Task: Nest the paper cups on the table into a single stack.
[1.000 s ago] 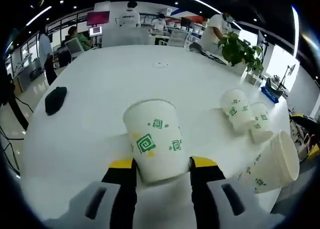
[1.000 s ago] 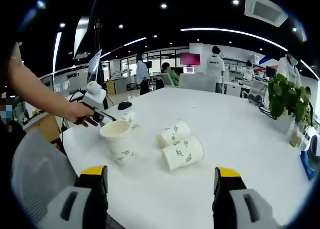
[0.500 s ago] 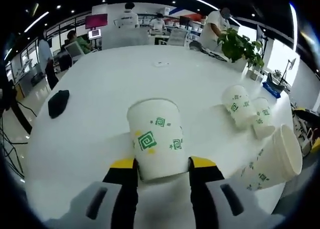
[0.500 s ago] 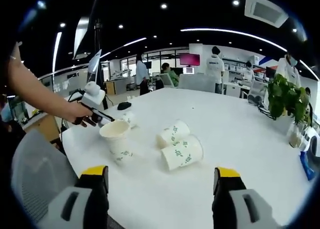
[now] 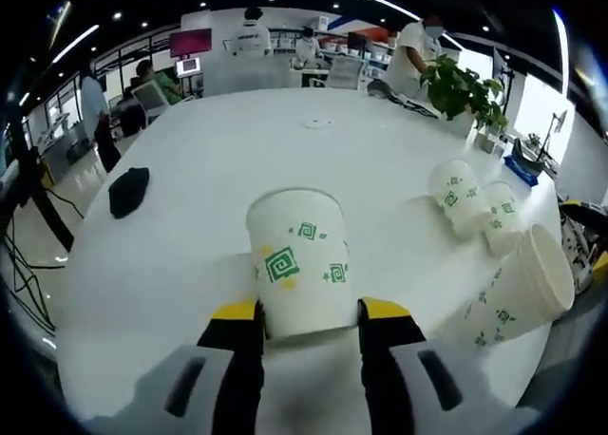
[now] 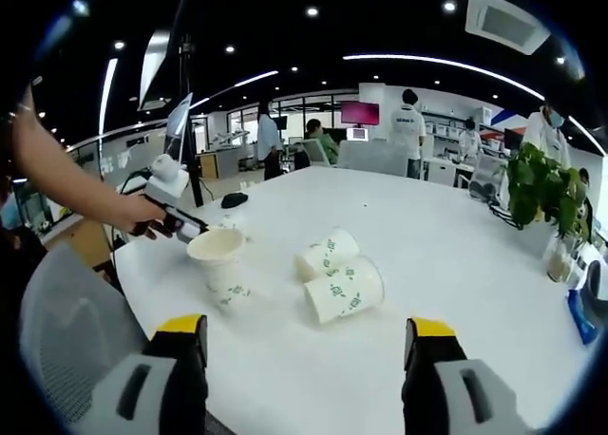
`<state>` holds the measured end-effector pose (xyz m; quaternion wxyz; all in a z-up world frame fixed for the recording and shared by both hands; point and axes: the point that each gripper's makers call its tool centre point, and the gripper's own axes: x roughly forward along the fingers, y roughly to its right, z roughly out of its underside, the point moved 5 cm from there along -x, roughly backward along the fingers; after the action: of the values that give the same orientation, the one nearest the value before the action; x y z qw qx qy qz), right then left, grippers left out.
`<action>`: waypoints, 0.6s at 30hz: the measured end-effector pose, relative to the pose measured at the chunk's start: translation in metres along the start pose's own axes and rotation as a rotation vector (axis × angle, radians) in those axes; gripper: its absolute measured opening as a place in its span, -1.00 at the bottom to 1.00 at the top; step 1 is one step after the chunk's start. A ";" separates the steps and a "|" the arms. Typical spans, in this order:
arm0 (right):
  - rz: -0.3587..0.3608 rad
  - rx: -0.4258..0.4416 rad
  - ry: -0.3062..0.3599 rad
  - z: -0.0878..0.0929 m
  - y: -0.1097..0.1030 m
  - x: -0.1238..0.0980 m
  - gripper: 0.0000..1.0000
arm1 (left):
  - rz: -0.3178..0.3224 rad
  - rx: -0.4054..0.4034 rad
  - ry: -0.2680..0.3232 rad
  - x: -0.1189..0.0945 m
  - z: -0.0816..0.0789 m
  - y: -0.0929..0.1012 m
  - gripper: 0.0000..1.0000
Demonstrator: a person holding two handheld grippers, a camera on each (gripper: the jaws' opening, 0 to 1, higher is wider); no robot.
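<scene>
bench [image 5: 190,188]: the big white round top carries all your cups; in the right gripper view it spreads out ahead of you.
potted plant [image 5: 459,91]: stands at the far edge of the bench, green leaves up.
upside-down cup [image 5: 298,264]: it sits rim down on the bench between your left fingers, green swirl print facing you.
upright cup [image 6: 221,264]: in the right gripper view it stands mouth up near the bench edge, just below your left hand [image 6: 142,214].
two lying cups [image 6: 342,275]: on their sides in the middle of the bench, touching each other, mouths toward the upright cup.
black pouch [image 5: 128,190]: lies far left on the bench, well apart from the cups.
left gripper [image 5: 309,319]: your fingers press both sides of the upside-down cup, closed on it.
right gripper [image 6: 302,345]: your fingers stand wide apart, holding nothing, short of the lying cups.
</scene>
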<state>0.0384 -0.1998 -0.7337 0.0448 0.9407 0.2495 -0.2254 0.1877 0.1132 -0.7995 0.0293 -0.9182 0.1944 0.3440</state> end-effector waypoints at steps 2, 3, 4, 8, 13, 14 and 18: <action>0.001 0.001 0.000 0.000 0.001 0.000 0.72 | 0.001 0.002 0.005 -0.002 0.000 0.000 -0.26; 0.002 0.000 0.000 0.001 0.002 0.000 0.72 | 0.001 0.000 0.007 -0.004 0.001 0.000 -0.26; 0.003 0.001 0.001 0.001 0.003 0.001 0.72 | 0.000 -0.002 0.009 -0.006 0.002 -0.001 -0.26; 0.006 0.003 0.003 0.001 0.003 0.000 0.72 | 0.007 0.001 0.026 -0.009 0.001 0.000 -0.26; 0.003 0.005 0.006 0.001 0.003 0.000 0.72 | 0.017 0.004 0.045 -0.014 0.003 -0.001 -0.27; 0.000 0.008 0.008 0.001 0.004 0.001 0.72 | 0.020 0.006 0.048 -0.016 0.004 -0.001 -0.27; -0.005 0.017 0.011 0.000 0.004 0.000 0.72 | 0.033 0.025 0.061 -0.021 0.004 0.002 -0.27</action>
<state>0.0406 -0.2029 -0.7337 0.0349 0.9417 0.2504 -0.2222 0.1700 0.1190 -0.7895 0.0291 -0.9244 0.2146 0.3139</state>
